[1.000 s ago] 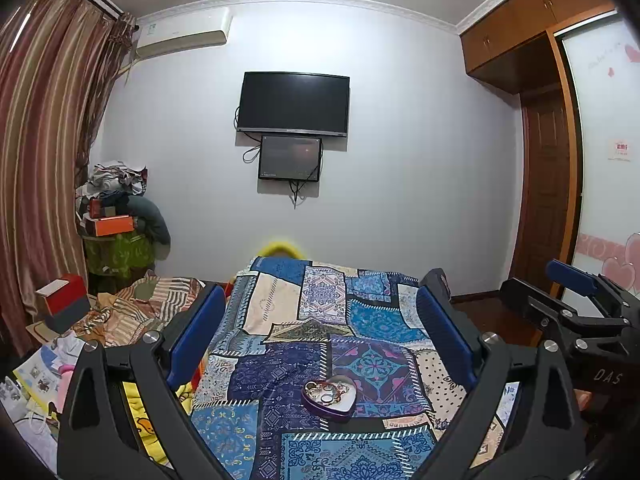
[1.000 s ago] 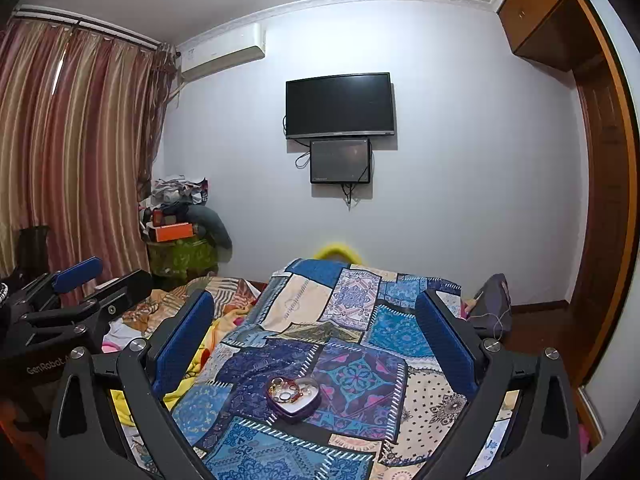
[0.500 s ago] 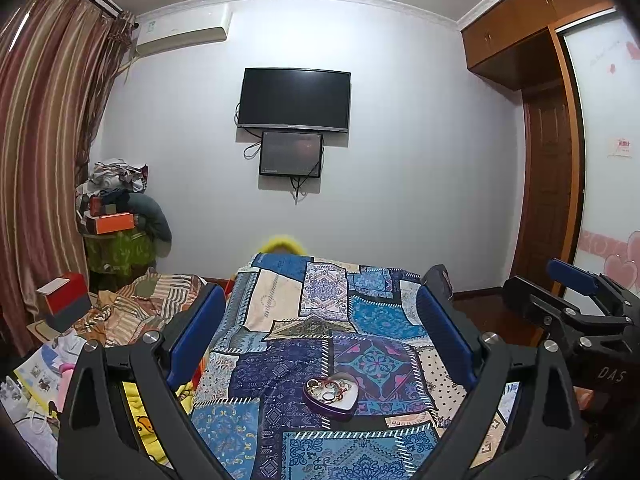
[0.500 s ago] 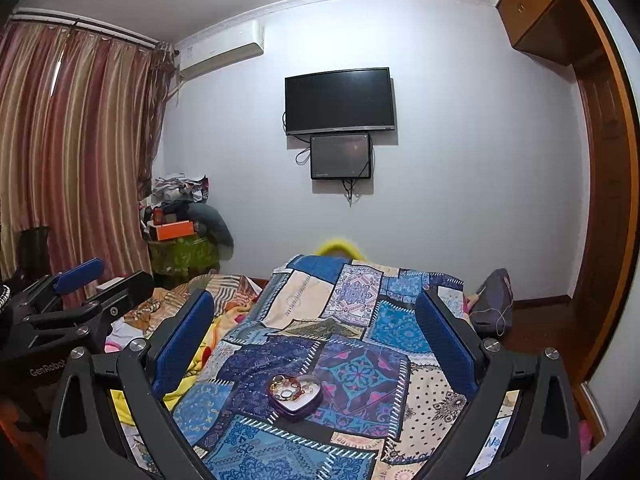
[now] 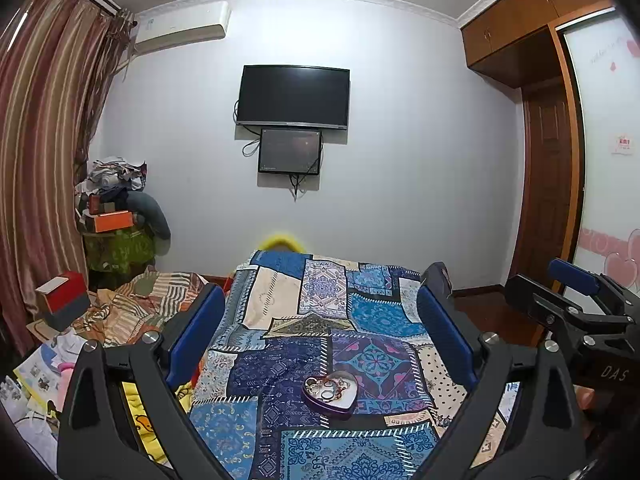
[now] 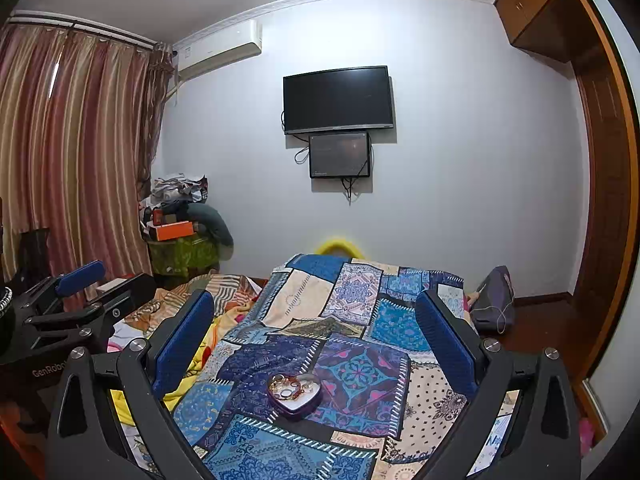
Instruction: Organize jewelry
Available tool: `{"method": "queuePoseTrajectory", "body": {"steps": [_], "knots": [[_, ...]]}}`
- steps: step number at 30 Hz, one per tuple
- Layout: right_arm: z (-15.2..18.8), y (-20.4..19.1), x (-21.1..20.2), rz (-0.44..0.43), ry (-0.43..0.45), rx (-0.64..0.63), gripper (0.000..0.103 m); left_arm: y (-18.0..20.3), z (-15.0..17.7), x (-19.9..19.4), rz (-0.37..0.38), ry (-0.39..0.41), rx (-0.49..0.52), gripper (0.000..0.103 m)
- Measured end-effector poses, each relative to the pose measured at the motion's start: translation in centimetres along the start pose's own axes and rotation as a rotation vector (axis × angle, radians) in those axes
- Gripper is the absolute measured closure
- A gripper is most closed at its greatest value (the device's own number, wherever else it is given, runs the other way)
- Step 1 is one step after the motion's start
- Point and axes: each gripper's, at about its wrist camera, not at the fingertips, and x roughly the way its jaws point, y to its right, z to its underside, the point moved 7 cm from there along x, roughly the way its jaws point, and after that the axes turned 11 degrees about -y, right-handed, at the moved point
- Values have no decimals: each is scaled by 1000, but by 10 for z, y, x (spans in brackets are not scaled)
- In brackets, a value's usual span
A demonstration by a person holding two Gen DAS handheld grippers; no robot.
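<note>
Hovering the left gripper [image 5: 320,320] and the right gripper [image 6: 316,320] side by side, short of the tin [image 5: 331,392], both aiming past it at the far wall. Holding nothing in either, with jaws spread wide on both and the tin showing low in each gap.

Finding the tin, heart-shaped and lidless, lying flat on the quilt [image 5: 280,312] of the bed. Finding jewelry [image 5: 329,385] inside it: rings, possibly a chain or bangles, heaped together and too small to tell apart. Seeing no loose piece on the quilt around the tin.

Fitting two stages equally: pieces already gathered into the tin, or pieces waiting in the tin for sorting. Judging no further than that.

Worth minding for any approach to the tin:
- Tipping the working gripper down, bringing the tin to mid-gap rather than the bottom edge of view.
- Coming in slowly from above the tin, allowing for soft bedding giving way and tilting it.
- Narrowing the jaws before reaching among small rings, probably slippery and easily nudged.
- Bracing the tin's rim with the other gripper against sliding or spilling.
</note>
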Motion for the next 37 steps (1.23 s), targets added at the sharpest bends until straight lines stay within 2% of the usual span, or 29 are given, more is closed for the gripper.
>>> {"method": "queuePoseTrajectory", "body": {"steps": [15,37], "knots": [[0,4,0,5,0,7,3,5,0,-1,41,-12,17,6],[0,4,1,9,-7,13,3,10,1,3,49,-22,25,6]]}}
